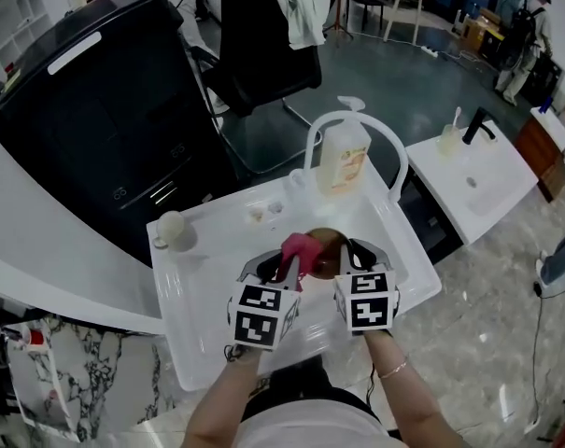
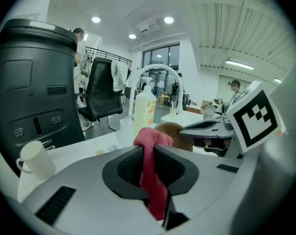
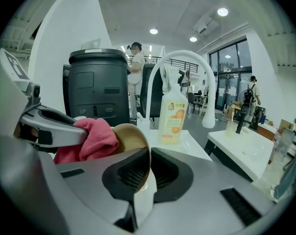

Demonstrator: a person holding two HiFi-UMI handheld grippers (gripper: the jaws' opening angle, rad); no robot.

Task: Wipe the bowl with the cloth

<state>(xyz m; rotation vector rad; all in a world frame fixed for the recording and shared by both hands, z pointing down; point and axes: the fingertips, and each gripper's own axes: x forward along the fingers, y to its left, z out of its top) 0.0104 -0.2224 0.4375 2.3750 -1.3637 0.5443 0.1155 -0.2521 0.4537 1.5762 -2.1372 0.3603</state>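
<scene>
A brown bowl (image 1: 330,247) is held tilted above the white counter, its rim pinched between the jaws of my right gripper (image 1: 354,251). In the right gripper view the bowl (image 3: 130,142) stands on edge with its hollow facing left. My left gripper (image 1: 287,267) is shut on a pink cloth (image 1: 302,249), which hangs down between its jaws (image 2: 152,173). The cloth (image 3: 91,137) is bunched against the bowl's hollow. From the left gripper view only a brown edge of the bowl (image 2: 174,133) shows behind the cloth.
A white mug (image 1: 173,231) stands at the counter's left. A soap bottle (image 1: 343,156) and a curved white faucet (image 1: 357,124) rise behind the bowl. A black cabinet (image 1: 114,101) and an office chair (image 1: 263,45) are beyond. People stand far off.
</scene>
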